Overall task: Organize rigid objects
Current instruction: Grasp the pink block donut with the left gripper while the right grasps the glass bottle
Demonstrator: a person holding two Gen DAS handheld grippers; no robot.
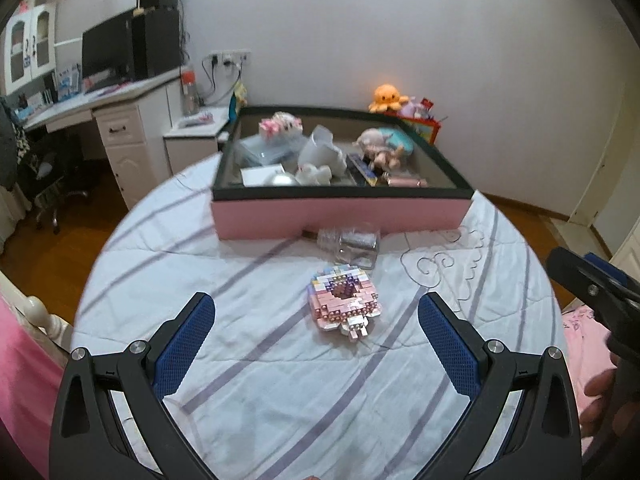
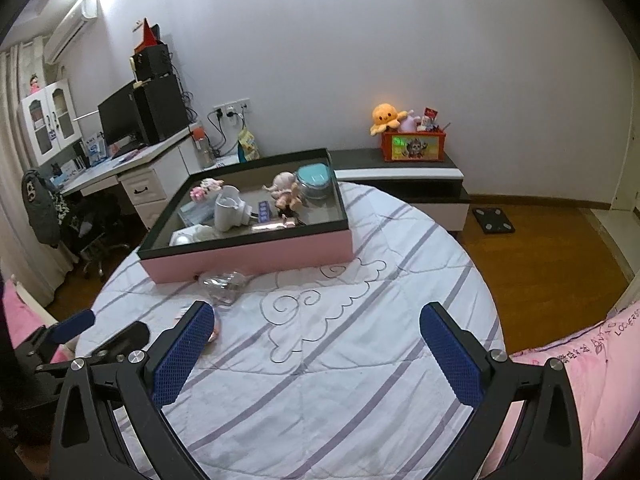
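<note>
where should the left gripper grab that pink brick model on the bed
Grip the pink brick model across its two flat side edges, coming down from above and behind. It lies flat, centred ahead of the open left hand-held gripper; avoid the small pieces protruding at its near end.

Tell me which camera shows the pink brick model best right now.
The left wrist view: the pink brick model lies whole on the quilt, centred ahead of the open left gripper. In the right wrist view, the right gripper's finger hides nearly all of it.
</note>
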